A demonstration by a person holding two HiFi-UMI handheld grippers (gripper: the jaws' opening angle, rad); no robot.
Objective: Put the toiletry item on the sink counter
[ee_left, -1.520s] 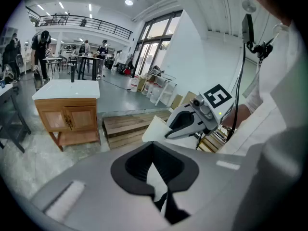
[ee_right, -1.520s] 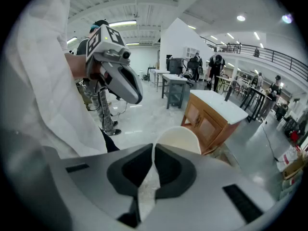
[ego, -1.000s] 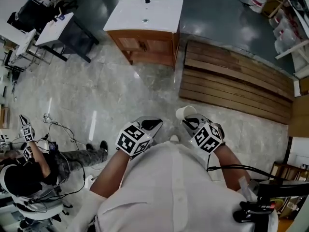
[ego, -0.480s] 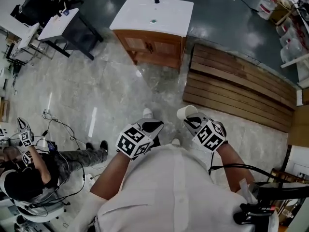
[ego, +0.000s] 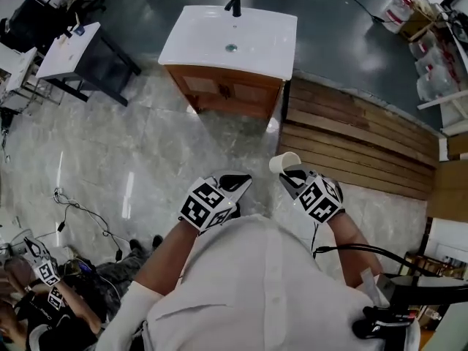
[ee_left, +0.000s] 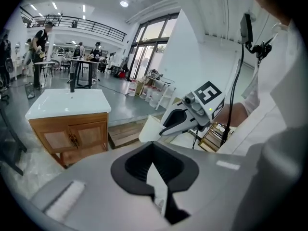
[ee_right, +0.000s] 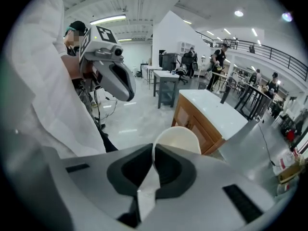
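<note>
the left tool (ego: 238,183) is pressed together on nothing, held close to the person's chest. just right of it, the right tool (ego: 294,175) pinches a white cup (ego: 284,164) by its wall near the rim. the cup hangs in the air over the floor (ego: 146,145), well apart from the bench (ego: 197,39).

the cup looks light, thin-walled and smooth. i judge it stiff enough for a rim pinch, but likely to swing or slip under a loose squeeze and to dent or crack under a hard one. a hold across the wall suits it, and it wants setting down flat on its base.

the bench top is white, flat and glossy, on a wooden cabinet. it has a shallow basin with a drain in the middle and a black tap (ego: 233,1) at the back. the level margins beside the basin look the safest landing spots.

around it, a seated person (ego: 36,306) is low at the left, grey tables (ego: 80,46) stand at upper left, the floor is polished stone, and wooden slats (ego: 358,141) lie to the right.
</note>
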